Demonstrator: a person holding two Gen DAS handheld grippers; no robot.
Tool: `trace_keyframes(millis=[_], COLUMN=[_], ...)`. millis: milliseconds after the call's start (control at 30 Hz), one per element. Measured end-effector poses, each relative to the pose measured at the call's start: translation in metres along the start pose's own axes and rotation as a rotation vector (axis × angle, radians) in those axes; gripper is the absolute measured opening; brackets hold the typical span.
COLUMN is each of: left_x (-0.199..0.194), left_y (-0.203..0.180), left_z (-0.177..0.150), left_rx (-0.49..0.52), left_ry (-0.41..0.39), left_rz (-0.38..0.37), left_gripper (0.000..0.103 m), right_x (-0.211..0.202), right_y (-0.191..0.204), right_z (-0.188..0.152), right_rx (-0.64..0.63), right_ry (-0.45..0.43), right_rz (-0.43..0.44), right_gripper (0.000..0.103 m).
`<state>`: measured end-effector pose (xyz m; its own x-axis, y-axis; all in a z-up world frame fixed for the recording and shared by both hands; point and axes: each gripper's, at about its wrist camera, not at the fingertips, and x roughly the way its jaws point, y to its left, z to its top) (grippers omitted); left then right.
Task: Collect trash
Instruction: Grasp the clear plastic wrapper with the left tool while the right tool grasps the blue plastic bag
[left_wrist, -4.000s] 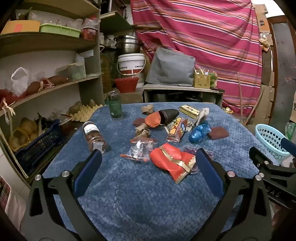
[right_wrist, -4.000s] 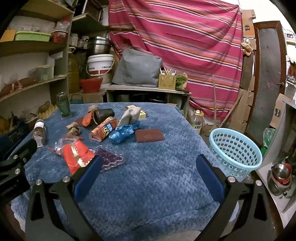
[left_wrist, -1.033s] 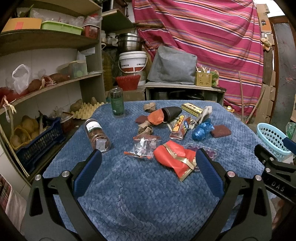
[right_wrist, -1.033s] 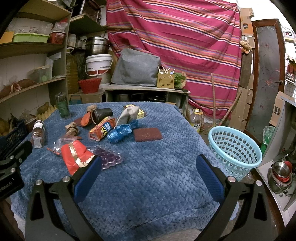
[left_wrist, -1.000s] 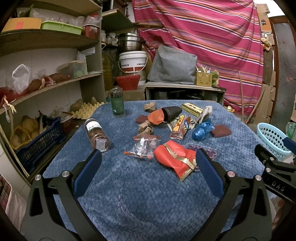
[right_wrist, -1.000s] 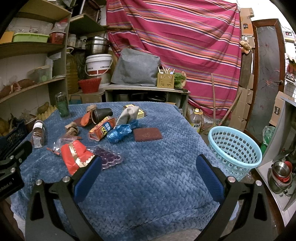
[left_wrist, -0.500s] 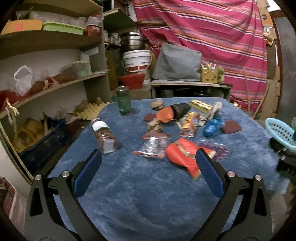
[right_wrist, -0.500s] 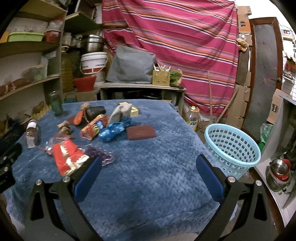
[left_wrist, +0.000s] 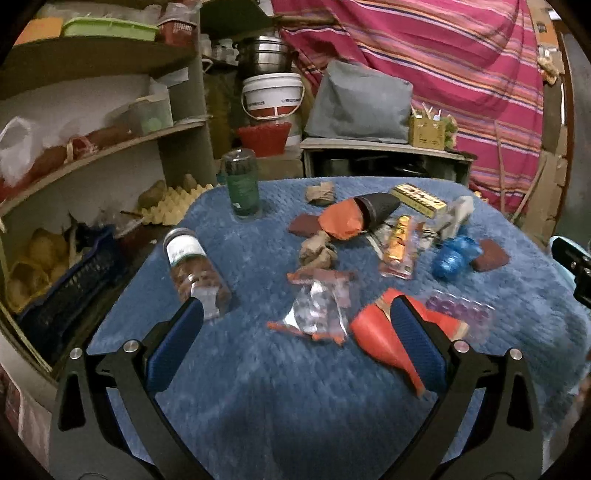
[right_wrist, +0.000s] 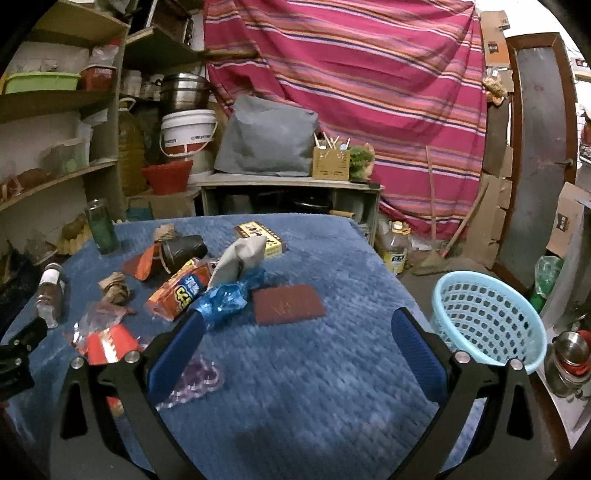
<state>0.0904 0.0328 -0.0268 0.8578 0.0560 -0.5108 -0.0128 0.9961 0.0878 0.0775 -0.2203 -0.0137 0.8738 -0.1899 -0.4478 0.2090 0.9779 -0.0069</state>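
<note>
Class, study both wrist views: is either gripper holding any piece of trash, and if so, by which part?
Nothing is held. The left gripper and right gripper are both open above the blue cloth, with nothing between their fingers.

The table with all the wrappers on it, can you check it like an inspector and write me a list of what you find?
Surface: table under a blue blanket, bare at the near end.
Job's things: red wrapper, clear wrapper, blue wrapper, orange snack pack, purple tray, brown paper wads; none in the basket, which stands off the table's right side.
Clutter: green jar upright, spice jar lying down, brown pad.
Grippers: left gripper and right gripper both open, holding nothing.
Cables: nothing seen.
Surroundings: shelves at left, striped cloth behind.
</note>
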Motion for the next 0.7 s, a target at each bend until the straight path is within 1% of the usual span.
trace_keyframes(millis=[33, 167, 233, 300, 367, 433, 500, 533, 600, 633, 700], left_x=[0.008, 0.035, 0.049, 0.058, 0.069, 0.079, 0.087, 0.092, 0.098, 0.101, 0.105], left_y=[-0.002, -0.008, -0.012, -0.011, -0.011, -0.011, -0.012, -0.012, -0.012, -0.012, -0.014], left_z=[0.003, 0.013, 0.016, 0.018, 0.017, 0.014, 0.01, 0.008, 0.006, 0.006, 0.006], left_rx=[0.007, 0.033, 0.046, 0.04, 0.022, 0.017, 0.028, 0.032, 0.025, 0.017, 0.019], left_ry=[0.002, 0.039, 0.055, 0.066, 0.089, 0.115, 0.141, 0.158, 0.184, 0.196, 0.21], left_rz=[0.016, 0.014, 0.019, 0.009, -0.016, -0.032, -0.045, -0.051, -0.076, -0.096, -0.117], left_gripper=[0.098, 0.098, 0.098, 0.098, 0.097, 0.092, 0.084, 0.082, 0.07, 0.066, 0.049], right_x=[0.007, 0.029, 0.037, 0.045, 0.05, 0.061, 0.069, 0.074, 0.082, 0.085, 0.089], right_y=[0.003, 0.012, 0.012, 0.012, 0.011, 0.009, 0.01, 0.011, 0.017, 0.019, 0.026], right_z=[0.001, 0.0, 0.0, 0.002, 0.004, 0.005, 0.003, 0.002, -0.002, -0.004, -0.008], right_rx=[-0.005, -0.041, -0.046, -0.045, -0.04, -0.024, -0.022, -0.029, -0.047, -0.055, -0.074], right_ry=[0.013, 0.042, 0.051, 0.055, 0.06, 0.079, 0.093, 0.099, 0.111, 0.12, 0.136], right_rz=[0.003, -0.027, -0.018, -0.018, -0.016, -0.004, 0.008, 0.009, 0.009, 0.011, 0.021], right_gripper=[0.099, 0.099, 0.099, 0.099, 0.099, 0.099, 0.099, 0.099, 0.099, 0.099, 0.099])
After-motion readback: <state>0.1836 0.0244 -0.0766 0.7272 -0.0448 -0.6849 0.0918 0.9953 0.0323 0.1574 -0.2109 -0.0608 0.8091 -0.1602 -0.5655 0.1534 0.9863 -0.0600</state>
